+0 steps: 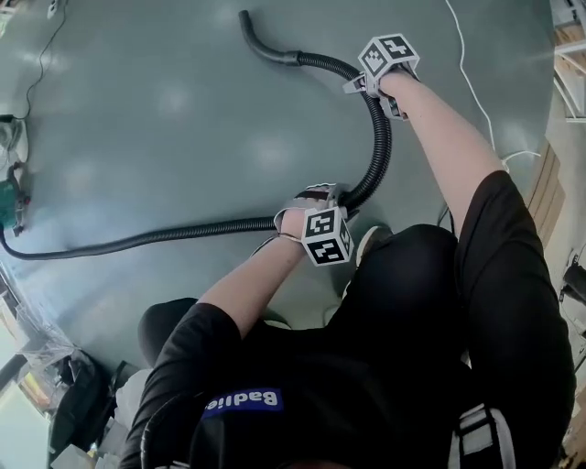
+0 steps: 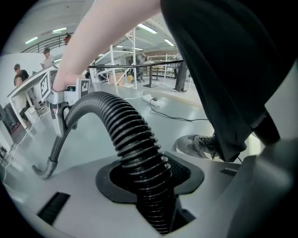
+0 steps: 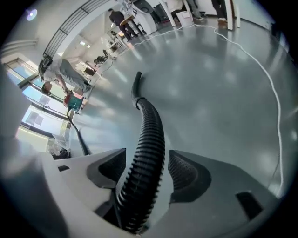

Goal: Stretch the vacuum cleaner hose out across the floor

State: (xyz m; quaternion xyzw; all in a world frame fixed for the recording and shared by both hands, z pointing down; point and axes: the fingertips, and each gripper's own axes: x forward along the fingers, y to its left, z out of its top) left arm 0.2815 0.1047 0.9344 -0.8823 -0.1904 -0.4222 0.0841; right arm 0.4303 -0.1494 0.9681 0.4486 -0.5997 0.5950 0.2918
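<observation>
Left claw (image 2: 148,174) clamps the hose (image 1: 137,240); right claw (image 3: 145,169) stands apart around it.

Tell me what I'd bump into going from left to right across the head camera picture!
green object → hose tip → left tongs → right tongs → white cable

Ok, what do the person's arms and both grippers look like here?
The left gripper and right gripper have pale grey plastic bodies and dark ribbed pads, each carrying a white cube with black square markers. Short black sleeves; forearms bare.
</observation>
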